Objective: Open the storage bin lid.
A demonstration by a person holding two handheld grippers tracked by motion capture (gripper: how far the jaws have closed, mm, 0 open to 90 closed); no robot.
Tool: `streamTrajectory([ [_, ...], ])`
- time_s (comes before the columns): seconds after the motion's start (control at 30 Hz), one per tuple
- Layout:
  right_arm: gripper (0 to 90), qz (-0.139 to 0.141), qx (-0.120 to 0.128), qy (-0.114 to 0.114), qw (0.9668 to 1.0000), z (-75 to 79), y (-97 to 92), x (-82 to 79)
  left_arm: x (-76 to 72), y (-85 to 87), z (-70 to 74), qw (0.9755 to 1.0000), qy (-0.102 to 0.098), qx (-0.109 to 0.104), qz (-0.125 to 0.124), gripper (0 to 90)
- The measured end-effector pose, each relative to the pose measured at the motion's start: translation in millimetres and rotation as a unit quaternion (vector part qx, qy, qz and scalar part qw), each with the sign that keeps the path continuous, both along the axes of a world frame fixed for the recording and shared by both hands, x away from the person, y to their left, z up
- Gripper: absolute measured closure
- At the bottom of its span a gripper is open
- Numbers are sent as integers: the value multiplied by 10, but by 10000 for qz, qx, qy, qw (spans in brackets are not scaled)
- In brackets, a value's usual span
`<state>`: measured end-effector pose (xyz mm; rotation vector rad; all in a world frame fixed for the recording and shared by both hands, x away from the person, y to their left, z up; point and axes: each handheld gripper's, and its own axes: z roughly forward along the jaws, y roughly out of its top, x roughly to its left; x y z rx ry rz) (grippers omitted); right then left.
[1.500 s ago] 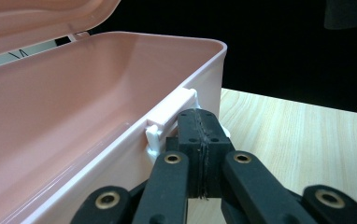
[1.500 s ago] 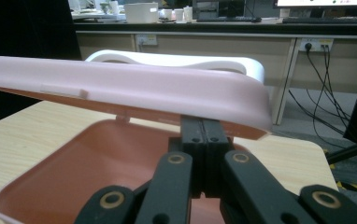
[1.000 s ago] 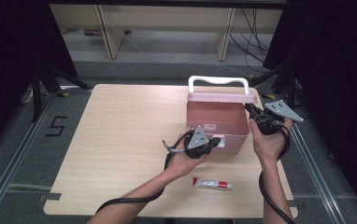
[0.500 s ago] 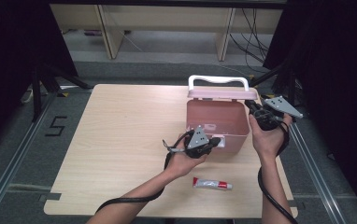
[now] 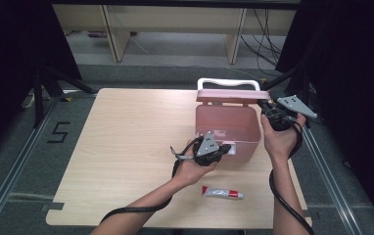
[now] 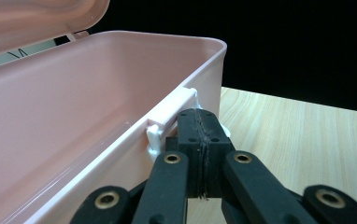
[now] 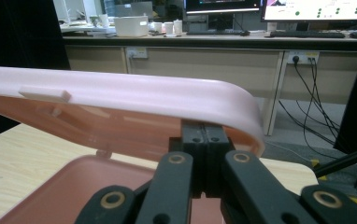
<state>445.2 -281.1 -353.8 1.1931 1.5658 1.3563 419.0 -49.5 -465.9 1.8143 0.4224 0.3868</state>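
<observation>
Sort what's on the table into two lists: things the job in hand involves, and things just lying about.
In the job:
- pink box, open
- its lid, raised, with the shut right tongs under its edge
- white latch on the box's front rim, with the shut left tongs beside it

Lying about:
- small tube on the table, near the front edge, untouched

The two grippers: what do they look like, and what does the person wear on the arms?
Both the left gripper and the right gripper have black jaws with brass-coloured pivot pins. Each carries a grey three-cornered plate and trails a black cable. The forearms are bare, no sleeves visible.
</observation>
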Motion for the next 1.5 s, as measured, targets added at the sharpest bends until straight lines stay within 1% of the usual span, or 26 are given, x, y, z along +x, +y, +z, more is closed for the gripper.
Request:
streamTrajectory([
  [0.03, 900, -12, -39, -53, 10000, 6, -2, 15, 1, 1, 1, 10000, 2, 8, -7, 887],
  [0.07, 900, -4, -13, -10, 10000, 13, 5, 21, 1, 1, 1, 10000, 2, 8, -7, 887],
  [0.13, 900, -12, -39, -22, 10000, 22, 4, 29, 2, 1, 2, 10000, 4, 9, -6, 887],
  [0.17, 900, -52, 6, -22, 10000, 28, 13, 36, 2, 0, 2, 10000, 7, 3, -4, 887],
  [0.2, 900, -38, -41, -53, 10000, 38, 5, 60, 1, 0, 2, 10000, 4, 7, 0, 887],
  [0.37, 900, -98, -53, -86, 9999, 59, 13, 102, 2, -1, 3, 10000, 10, 7, 0, 887],
  [0.4, 900, -117, -9, -85, 9999, 71, 21, 120, 3, -1, 4, 10000, 12, 3, -1, 887],
  [0.43, 900, -116, -29, -134, 9998, 73, 18, 135, 2, -1, 4, 10000, 15, 6, 1, 887],
  [0.47, 900, -155, 0, -112, 9998, 78, 25, 137, 2, -1, 4, 10000, 15, 6, 1, 887],
  [0.5, 900, -136, -50, -124, 9998, 84, 19, 152, 2, -1, 4, 10000, 17, 4, 5, 887],
  [0.53, 900, -163, 16, -120, 9998, 87, 30, 160, 2, -2, 4, 10000, 17, 4, 4, 887],
  [0.73, 900, -183, -52, -129, 9997, 115, 26, 211, 3, -2, 5, 10000, 29, -8, 10, 886],
  [0.77, 900, -181, 9, -137, 9997, 116, 34, 225, 3, -3, 5, 10000, 34, -10, 11, 886],
  [0.83, 900, -191, -1, -121, 9997, 123, 38, 243, 3, -3, 5, 10000, 29, -7, 11, 885],
  [0.87, 900, -201, -31, -148, 9997, 126, 37, 261, 2, -4, 5, 10000, 31, -9, 11, 885],
  [0.93, 900, -235, 1, -117, 9997, 129, 48, 280, 1, -4, 4, 10000, 32, -9, 14, 885],
  [1.1, 900, -250, -35, -152, 9996, 144, 44, 343, 0, -5, 5, 10000, 31, -2, 18, 884],
  [1.17, 900, -266, 32, -106, 9996, 153, 57, 355, 0, -5, 6, 10000, 32, 0, 21, 884],
  [1.2, 900, -255, -12, -156, 9996, 153, 56, 373, 0, -5, 6, 10000, 26, 5, 17, 884],
  [1.27, 900, -279, 1, -114, 9995, 159, 64, 391, 1, -5, 6, 10000, 28, 1, 16, 883],
  [1.3, 900, -290, 45, -126, 9995, 160, 69, 414, 1, -6, 5, 10000, 24, -4, 17, 884],
  [1.4, 900, -314, 39, -133, 9994, 170, 62, 438, 2, -8, 6, 10000, 23, -7, 17, 883],
  [1.43, 900, -295, -3, -121, 9995, 179, 54, 449, 2, -7, 6, 10000, 24, -8, 15, 883],
  [1.47, 900, -336, 50, -109, 9994, 187, 61, 460, 2, -8, 5, 10000, 25, -10, 18, 883],
  [1.5, 900, -308, 25, -123, 9994, 194, 54, 477, 2, -7, 6, 10000, 22, -4, 16, 883],
])
